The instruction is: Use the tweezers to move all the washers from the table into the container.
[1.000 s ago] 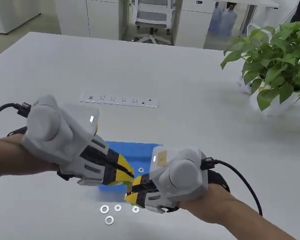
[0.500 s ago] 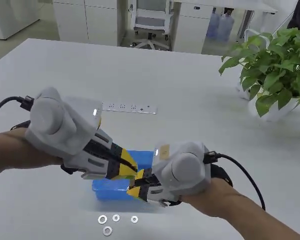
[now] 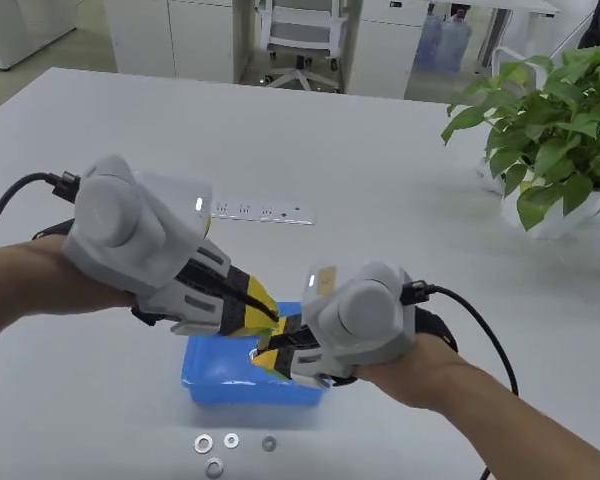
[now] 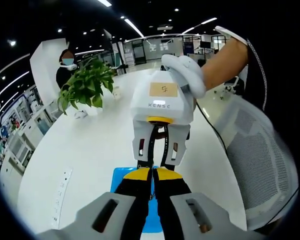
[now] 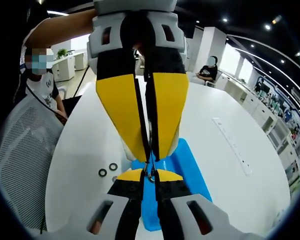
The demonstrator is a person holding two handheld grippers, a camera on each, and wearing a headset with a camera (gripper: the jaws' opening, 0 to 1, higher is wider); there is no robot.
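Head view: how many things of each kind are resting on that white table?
Washers: 4
Blue container: 1
Power strip: 1
Potted plant: 1
Total: 7

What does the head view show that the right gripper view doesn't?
Head view: a leafy green potted plant and four metal washers on the white table. Right gripper view: a grey mesh chair back, a seated person, two of the washers. Both: the blue plastic container, the white power strip, the left gripper and right gripper meeting tip to tip.
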